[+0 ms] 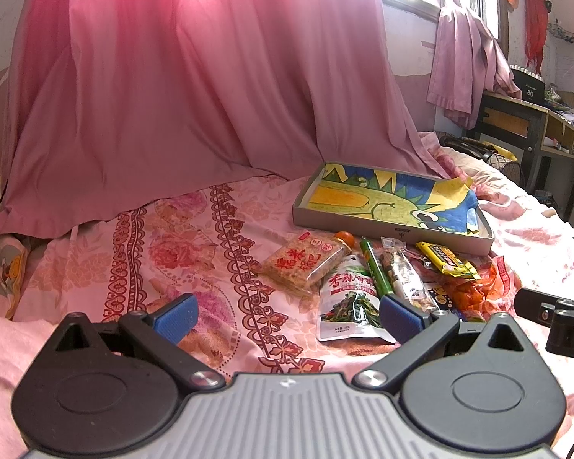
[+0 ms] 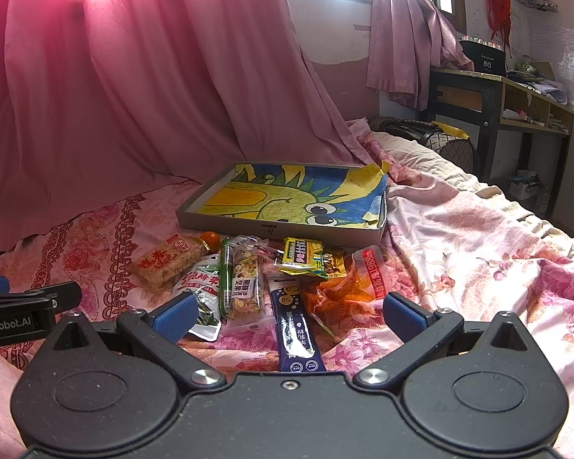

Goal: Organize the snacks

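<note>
With both the left gripper (image 1: 287,315) and right gripper (image 2: 287,315) gaping wide and empty, the overlapping snack packets (image 2: 248,279) by the tray (image 2: 279,229) could snag together.

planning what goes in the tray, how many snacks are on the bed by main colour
Orange or tan: 3 - clear-wrapped tan rice cracker block, small round orange fruit, crinkled orange snack bag
Green or white-green: 2 - white seaweed pouch, thin green stick pack
Yellow: 1 - yellow wrapper pack
Dark blue: 1 - dark blue sachet
Clear: 1 - clear mixed-nut bar
Total: 8
</note>
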`<state>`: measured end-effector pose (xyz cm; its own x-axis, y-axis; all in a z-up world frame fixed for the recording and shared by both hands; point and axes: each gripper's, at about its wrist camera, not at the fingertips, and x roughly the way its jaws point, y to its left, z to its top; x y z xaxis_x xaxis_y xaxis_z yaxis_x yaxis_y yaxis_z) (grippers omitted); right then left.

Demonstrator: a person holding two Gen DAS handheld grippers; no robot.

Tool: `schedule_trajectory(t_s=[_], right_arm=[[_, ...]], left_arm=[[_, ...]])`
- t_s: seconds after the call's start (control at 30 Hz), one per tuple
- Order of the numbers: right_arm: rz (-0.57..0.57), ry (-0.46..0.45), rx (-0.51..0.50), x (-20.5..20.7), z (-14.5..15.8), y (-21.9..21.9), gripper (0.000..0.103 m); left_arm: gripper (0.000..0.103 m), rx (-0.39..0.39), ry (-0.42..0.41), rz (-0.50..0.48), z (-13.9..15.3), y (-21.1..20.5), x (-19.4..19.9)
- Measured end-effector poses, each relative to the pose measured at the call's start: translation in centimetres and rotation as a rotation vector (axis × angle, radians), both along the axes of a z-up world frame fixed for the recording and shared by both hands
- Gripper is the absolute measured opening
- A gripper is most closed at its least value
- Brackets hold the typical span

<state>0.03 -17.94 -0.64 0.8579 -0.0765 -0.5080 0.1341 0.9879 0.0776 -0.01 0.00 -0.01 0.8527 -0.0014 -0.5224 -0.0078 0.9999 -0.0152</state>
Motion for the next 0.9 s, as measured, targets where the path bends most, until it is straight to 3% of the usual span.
schedule_trajectory(t_s=[0.27,0.4,0.77,0.9], right_arm=[[-0.001,0.001,0.002,0.1,0.0,0.0,0.102],[0.007,-0.004,0.008,0.2,0.1,0.1,0.102],[0.055,-0.024,0.022,0.8,0.6,0.1,0.102],[0.027,-0.044,-0.064,1.7,1.3,0.5,0.102]], left_arm=[[0.103,0.002,0.009,0.005,-0.2,-0.1,0.1],[0.103,-0.034,0.023,-0.001,-0.9,0.2,0.4],[0.103,-0.074,0.128,0.003,-0.4,0.7,2.9],[0.103,-0.053,0.126,0.014,0.5,0.6,4.0]])
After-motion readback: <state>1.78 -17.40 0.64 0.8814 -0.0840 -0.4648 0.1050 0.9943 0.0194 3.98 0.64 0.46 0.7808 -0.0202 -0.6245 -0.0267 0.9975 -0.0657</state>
